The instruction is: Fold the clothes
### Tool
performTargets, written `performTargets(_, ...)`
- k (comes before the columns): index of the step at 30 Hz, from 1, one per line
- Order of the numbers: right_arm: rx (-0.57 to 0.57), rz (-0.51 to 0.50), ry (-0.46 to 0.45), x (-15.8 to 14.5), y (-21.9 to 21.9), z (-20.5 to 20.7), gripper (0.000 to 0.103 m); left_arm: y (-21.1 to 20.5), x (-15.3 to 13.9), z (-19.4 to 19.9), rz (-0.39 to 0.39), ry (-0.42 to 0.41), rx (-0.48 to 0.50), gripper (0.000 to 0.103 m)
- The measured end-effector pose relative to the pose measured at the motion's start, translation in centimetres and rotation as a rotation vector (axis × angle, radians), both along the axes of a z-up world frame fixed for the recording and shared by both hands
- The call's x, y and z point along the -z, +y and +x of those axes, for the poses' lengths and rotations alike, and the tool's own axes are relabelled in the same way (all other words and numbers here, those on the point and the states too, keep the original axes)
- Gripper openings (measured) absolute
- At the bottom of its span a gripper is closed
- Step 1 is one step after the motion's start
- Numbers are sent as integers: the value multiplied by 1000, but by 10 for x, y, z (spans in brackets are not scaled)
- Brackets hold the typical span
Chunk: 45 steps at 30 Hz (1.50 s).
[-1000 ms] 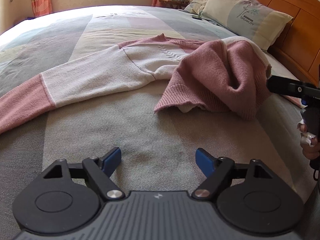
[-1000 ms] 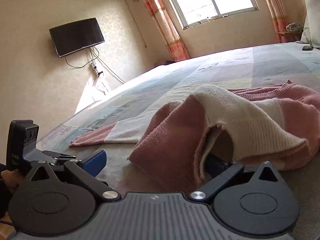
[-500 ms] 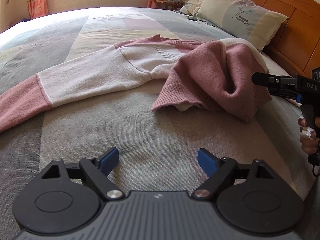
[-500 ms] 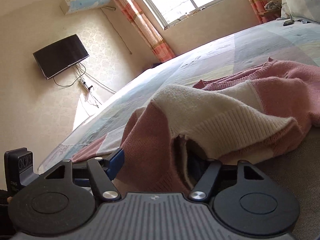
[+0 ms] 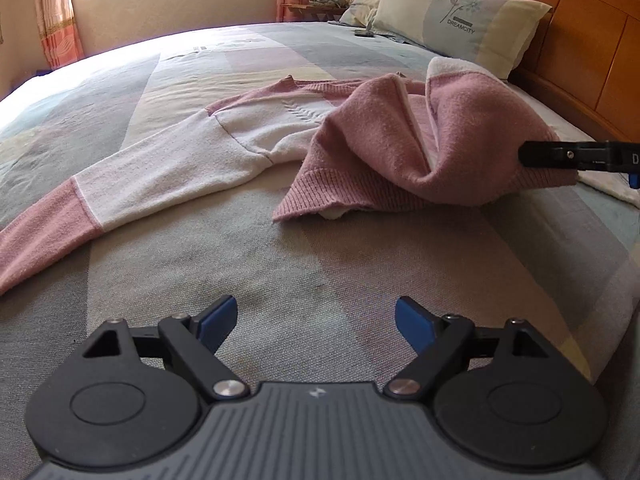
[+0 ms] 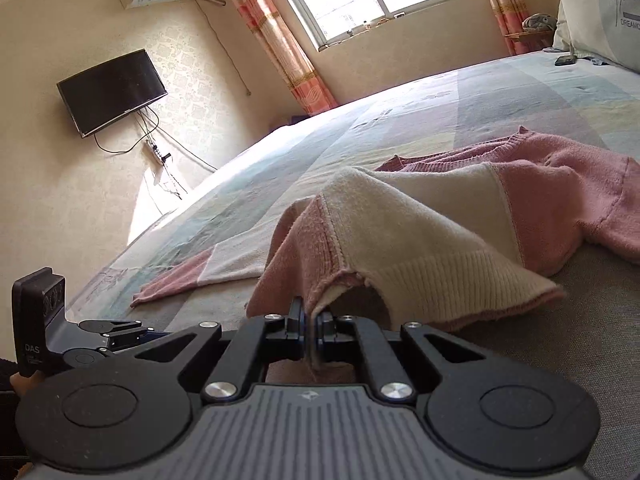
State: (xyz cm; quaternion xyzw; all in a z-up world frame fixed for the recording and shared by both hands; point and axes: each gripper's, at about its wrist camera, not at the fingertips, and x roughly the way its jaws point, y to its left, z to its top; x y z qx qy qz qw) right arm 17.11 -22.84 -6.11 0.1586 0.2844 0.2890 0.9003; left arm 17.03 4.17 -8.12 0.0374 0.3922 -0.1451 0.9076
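1. The cream and pale blue pillow [image 5: 460,16] against the orange wooden headboard [image 5: 592,60] carries a printed plant motif and the word "DREAMCITY".
2. The black housing of the left gripper, seen at the lower left of the right wrist view, is marked "DAS".
3. The pink and cream knitted sweater [image 5: 248,148] lies on the bed's patchwork bedspread [image 5: 320,264] of grey, blue and beige blocks, in front of the pillow. Its knit is fuzzy, with ribbed hems and cuffs and a small leaf motif stitched on the cream chest.
4. One long cream sleeve with a pink cuff stretches flat, away from the pillow, while the sweater's pillow-side half is bunched into a raised fold.
5. The black right gripper [image 6: 310,334] has its fingers pressed together on the ribbed edge of that raised fold, lifting it off the bedspread.
6. The black left gripper [image 5: 316,320] has its blue-padded fingers [image 5: 218,318] spread wide and empty above bare bedspread, near the sweater but apart from it.
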Motion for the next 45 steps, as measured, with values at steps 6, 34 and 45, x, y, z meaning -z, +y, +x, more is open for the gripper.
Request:
performTargets(6,-8,-21,-55,-37,2,-52,7,-12,-17,-24,6,-45,60,86)
performTargets(34,-222,-609,-208,-58,101,-112,46,28,-26,-29,-72,64,-90,86)
performTargets(45,-253,-959,-171,36,186,-26,49,66,-21,-19,-162,30,-161,86)
